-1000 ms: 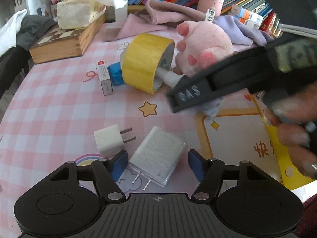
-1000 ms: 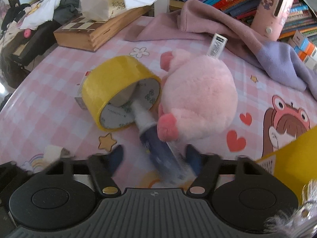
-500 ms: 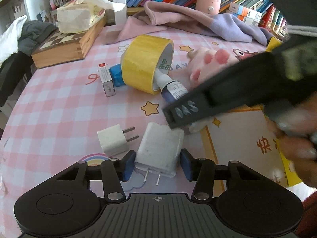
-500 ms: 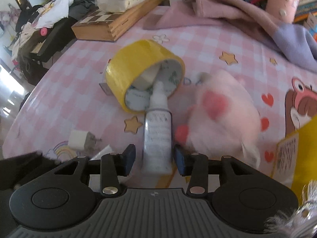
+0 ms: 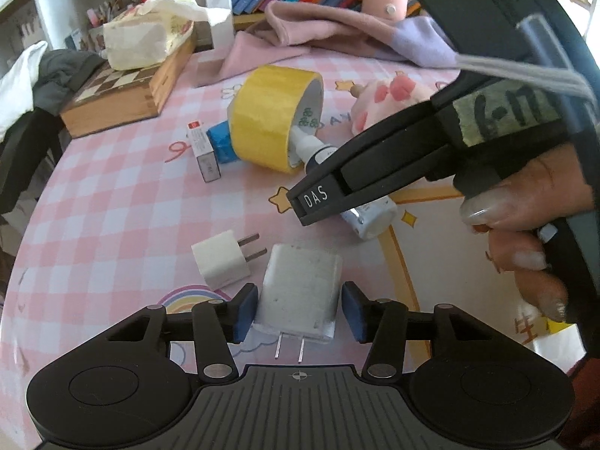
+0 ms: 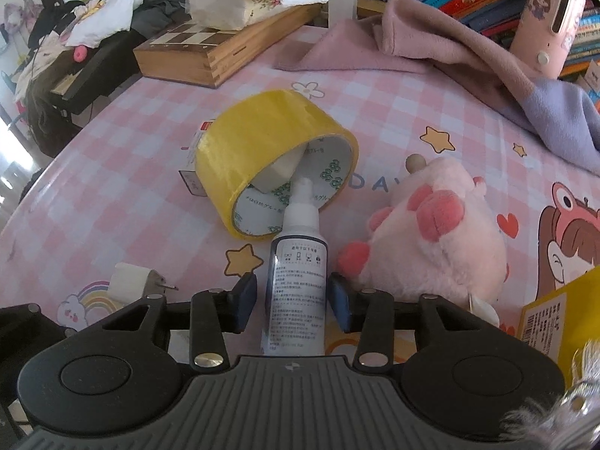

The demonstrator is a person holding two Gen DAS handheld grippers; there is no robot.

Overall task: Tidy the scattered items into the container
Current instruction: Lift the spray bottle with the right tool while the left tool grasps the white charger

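My left gripper [image 5: 300,311] straddles the large white charger [image 5: 302,288], which lies on the pink checked tablecloth with its prongs toward the camera. The pads touch its sides while the jaws ease slightly apart. A small white plug [image 5: 221,262] lies just to its left. My right gripper [image 6: 292,298] is closing around a white and dark spray bottle [image 6: 296,273], with a thin gap still showing at the left pad. The bottle's nozzle pokes into a yellow tape roll [image 6: 262,150]. A pink plush [image 6: 431,232] lies to the right of the bottle. The yellow container [image 6: 562,311] shows at the right edge.
A small white box [image 5: 204,150] and a blue item [image 5: 221,142] sit behind the tape roll. A wooden chess box [image 5: 123,90] with a tissue pack stands at the back left. A pink and lilac cloth [image 6: 450,45] and books lie along the back. The table edge curves away on the left.
My left jaws have come in from wide apart onto the charger's sides. The right gripper has settled over the bottle and narrowed, and the plush has rolled off to the right.
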